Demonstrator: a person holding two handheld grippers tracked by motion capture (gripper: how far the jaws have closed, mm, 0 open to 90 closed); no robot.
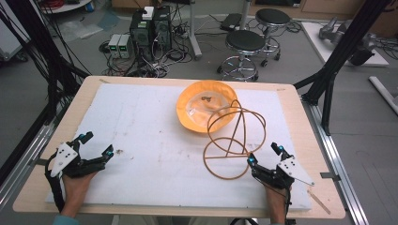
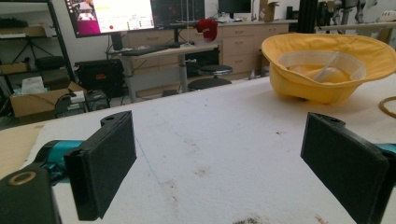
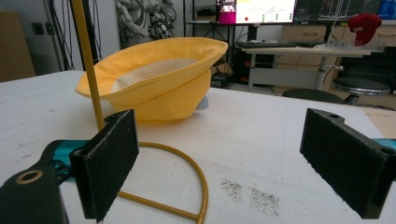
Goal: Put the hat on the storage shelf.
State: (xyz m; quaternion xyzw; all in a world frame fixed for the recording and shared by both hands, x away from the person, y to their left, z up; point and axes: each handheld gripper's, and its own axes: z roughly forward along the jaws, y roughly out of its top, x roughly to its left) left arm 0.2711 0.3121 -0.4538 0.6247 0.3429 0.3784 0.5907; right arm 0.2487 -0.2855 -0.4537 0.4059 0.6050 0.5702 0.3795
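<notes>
1 hat [image 1: 206, 110], 1 stand [image 1: 233, 140], 2 tools.

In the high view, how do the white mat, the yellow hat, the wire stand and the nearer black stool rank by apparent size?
1. white mat
2. wire stand and yellow hat: look alike, no ranking
3. nearer black stool, though it stands farther from the camera, so unsure

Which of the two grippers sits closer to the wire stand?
The right gripper: its jaws open right beside the base ring of the wire stand. The left gripper rests at the opposite edge of the white mat, with bare mat between it and the stand.
</notes>
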